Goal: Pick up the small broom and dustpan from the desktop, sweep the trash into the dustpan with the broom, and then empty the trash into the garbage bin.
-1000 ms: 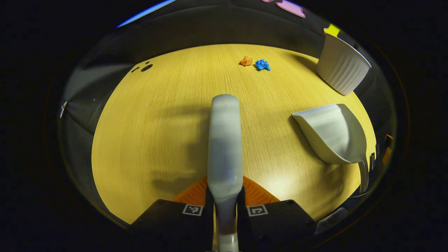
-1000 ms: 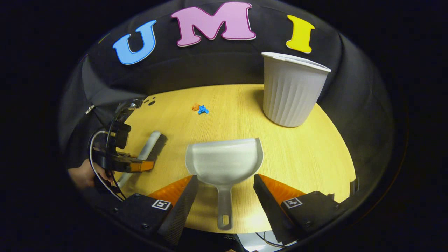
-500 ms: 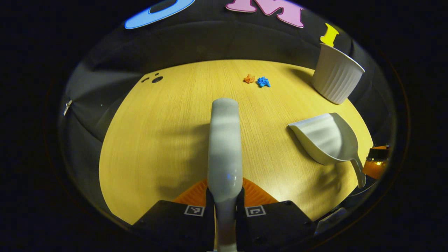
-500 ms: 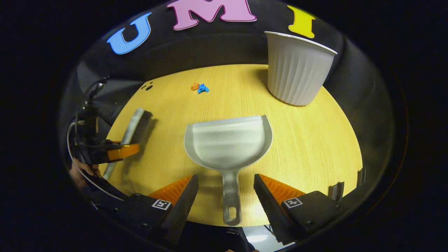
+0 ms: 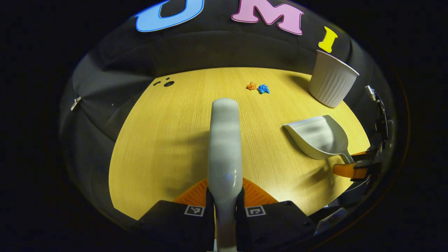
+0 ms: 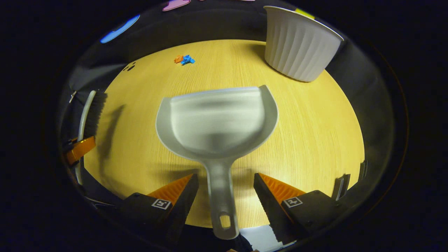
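Right gripper view: dustpan (image 6: 217, 119) holds nothing; scraps (image 6: 184, 59) lie on the desktop (image 6: 315, 122).

right gripper (image 6: 225, 190) fingers apart, astride dustpan (image 6: 217, 119) handle | bin (image 6: 299, 42) far right corner of surface (image 6: 315, 140) | broom (image 6: 91, 112) left edge

Counted on the table (image 6: 315, 140): one broom (image 5: 224, 140), one dustpan (image 6: 217, 119), one garbage bin (image 6: 297, 45), and two scraps of trash, one orange (image 5: 251, 85), one blue (image 5: 263, 89), at 12 o'clock.
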`<state>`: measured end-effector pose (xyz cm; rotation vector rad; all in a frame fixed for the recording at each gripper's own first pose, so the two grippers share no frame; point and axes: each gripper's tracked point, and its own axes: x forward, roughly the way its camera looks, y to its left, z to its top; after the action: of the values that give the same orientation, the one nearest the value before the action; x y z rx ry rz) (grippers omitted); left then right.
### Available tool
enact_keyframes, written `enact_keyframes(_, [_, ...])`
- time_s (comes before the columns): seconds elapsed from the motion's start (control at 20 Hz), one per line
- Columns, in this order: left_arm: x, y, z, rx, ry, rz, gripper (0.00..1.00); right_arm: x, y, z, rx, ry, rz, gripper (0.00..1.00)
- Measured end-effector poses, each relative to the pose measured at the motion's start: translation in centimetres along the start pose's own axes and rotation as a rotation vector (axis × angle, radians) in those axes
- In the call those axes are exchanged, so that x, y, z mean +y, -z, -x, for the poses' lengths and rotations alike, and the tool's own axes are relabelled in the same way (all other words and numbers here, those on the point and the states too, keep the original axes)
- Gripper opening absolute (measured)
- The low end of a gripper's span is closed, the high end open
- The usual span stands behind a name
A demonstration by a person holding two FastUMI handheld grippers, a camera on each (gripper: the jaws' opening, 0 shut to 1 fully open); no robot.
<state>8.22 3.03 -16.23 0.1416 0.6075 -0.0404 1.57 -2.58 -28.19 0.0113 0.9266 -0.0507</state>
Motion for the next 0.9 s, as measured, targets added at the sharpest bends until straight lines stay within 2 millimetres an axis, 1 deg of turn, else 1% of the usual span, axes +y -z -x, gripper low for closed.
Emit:
enact_keyframes(0.1, [0.5,0.3,0.6,0.003,-0.012,0.014,0.28,0.3,-0.3,-1.1,0.013,0.004,0.006,0.99])
enact_keyframes(0.2, [0.5,0.4,0.7,0.005,-0.018,0.025,0.28,0.5,-0.2,-2.0,0.033,0.010,0.012,0.98])
enact_keyframes(0.25, [0.7,0.5,0.8,0.005,-0.023,0.026,0.28,0.5,-0.4,-2.1,0.032,0.014,0.012,0.96])
enact_keyframes(0.3, [0.9,0.5,0.9,0.005,-0.029,0.027,0.28,0.8,-0.8,-2.2,0.023,0.009,0.013,0.97])
enact_keyframes(0.35, [1.0,0.5,0.9,0.005,-0.032,0.031,0.28,0.8,-1.0,-2.2,0.030,0.012,0.019,0.92])
enact_keyframes(0.4, [1.1,0.6,0.9,0.007,-0.033,0.035,0.28,0.8,-1.3,-2.6,0.025,0.013,0.016,0.84])
enact_keyframes(0.45, [1.2,0.7,0.8,0.011,-0.035,0.040,0.28,0.9,-1.4,-2.3,0.032,0.010,0.013,0.73])
enact_keyframes(0.55, [1.3,0.8,0.6,0.016,-0.036,0.053,0.28,1.0,-1.5,-2.3,0.040,0.003,0.019,0.54])
enact_keyframes(0.6, [1.2,0.8,0.6,0.019,-0.036,0.060,0.28,1.0,-1.4,-2.6,0.050,0.001,0.024,0.48])
enact_keyframes(0.65, [1.1,0.9,0.4,0.021,-0.038,0.066,0.28,1.0,-1.4,-2.3,0.050,-0.003,0.026,0.39])
enact_keyframes(0.8, [0.9,0.8,-0.1,0.028,-0.042,0.080,0.28,1.0,-1.5,-2.4,0.060,-0.013,0.032,0.37])
enact_keyframes(0.85, [1.0,0.8,-0.3,0.029,-0.043,0.084,0.28,1.0,-1.3,-2.3,0.065,-0.026,0.042,0.33])
enact_keyframes(0.9, [0.9,0.7,-0.4,0.030,-0.045,0.089,0.28,1.0,-1.2,-2.2,0.066,-0.037,0.045,0.36])
